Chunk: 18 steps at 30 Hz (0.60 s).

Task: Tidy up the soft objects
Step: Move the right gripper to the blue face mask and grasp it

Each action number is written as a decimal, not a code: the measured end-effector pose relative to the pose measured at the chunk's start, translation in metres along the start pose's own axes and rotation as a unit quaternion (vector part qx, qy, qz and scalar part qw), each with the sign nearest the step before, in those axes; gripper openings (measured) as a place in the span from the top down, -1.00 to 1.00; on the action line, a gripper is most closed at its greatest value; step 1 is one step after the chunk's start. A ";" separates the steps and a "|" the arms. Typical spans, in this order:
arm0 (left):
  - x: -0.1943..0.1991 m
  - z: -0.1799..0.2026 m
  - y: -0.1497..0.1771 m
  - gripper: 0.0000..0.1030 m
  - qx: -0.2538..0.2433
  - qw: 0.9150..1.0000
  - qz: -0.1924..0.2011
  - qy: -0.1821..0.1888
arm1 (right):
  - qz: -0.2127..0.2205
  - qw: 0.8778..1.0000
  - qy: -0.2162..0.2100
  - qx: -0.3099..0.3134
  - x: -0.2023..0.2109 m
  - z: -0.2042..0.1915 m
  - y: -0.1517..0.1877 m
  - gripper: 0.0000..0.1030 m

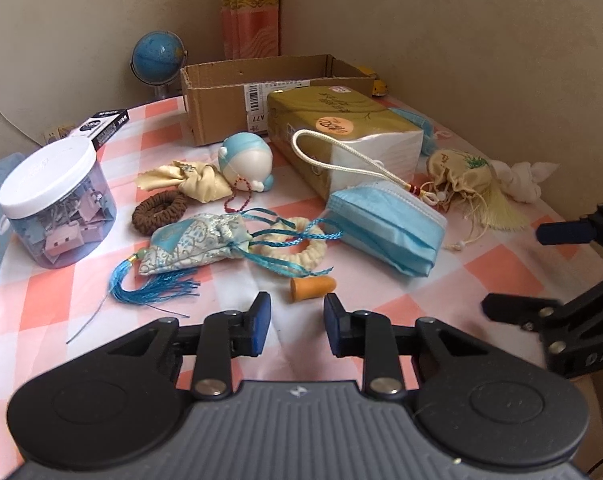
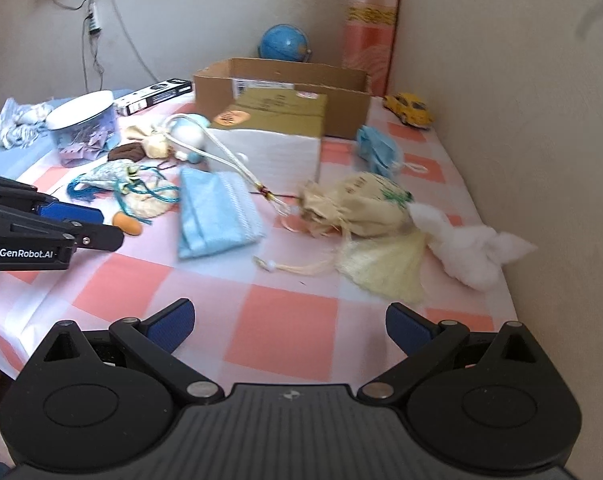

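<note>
Nothing sorted yet. Left to right: blue brocade tassel sachet (image 1: 197,246), blue pleated face mask (image 1: 385,226), beige drawstring pouch (image 1: 459,178) all loose on the checked cloth; brown cardboard box (image 1: 225,92) behind looks empty. Left gripper (image 1: 297,326) clenched, empty; right gripper (image 2: 289,326) released.

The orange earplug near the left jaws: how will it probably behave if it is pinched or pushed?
The orange earplug looks like foam, so it would probably squash under the jaws and weigh very little. It lies on its side and tapers to a rounded tip, so a push may roll it in a curve across the checked tablecloth. Being small, it could slip out.
</note>
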<state>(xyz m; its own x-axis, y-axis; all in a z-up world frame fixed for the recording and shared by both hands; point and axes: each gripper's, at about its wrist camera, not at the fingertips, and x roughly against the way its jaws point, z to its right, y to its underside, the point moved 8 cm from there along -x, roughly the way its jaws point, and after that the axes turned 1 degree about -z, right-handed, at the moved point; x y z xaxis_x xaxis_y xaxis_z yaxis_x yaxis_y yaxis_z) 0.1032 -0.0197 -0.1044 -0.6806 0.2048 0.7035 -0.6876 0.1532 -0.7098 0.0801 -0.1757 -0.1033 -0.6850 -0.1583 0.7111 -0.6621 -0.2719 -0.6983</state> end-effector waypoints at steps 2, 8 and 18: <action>0.000 0.004 -0.001 0.43 0.004 1.000 0.002 0.007 | 0.001 1.000 0.002 0.008 -0.001 -0.006 -0.004 -1.00; -0.011 0.013 -0.007 0.39 0.006 1.000 0.005 0.002 | 0.007 1.000 0.002 0.011 0.003 -0.013 -0.008 -1.00; -0.015 0.015 -0.010 0.53 0.004 1.000 0.014 -0.010 | 0.010 1.000 0.002 0.010 0.002 -0.007 -0.008 -1.00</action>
<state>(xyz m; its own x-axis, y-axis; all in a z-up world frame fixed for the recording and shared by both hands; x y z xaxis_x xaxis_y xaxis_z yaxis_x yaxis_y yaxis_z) 0.1166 -0.0385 -0.1079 -0.7045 0.1894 0.6840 -0.6703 0.1391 -0.7289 0.0822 -0.1674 -0.0964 -0.6992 -0.1610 0.6966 -0.6419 -0.2876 -0.7108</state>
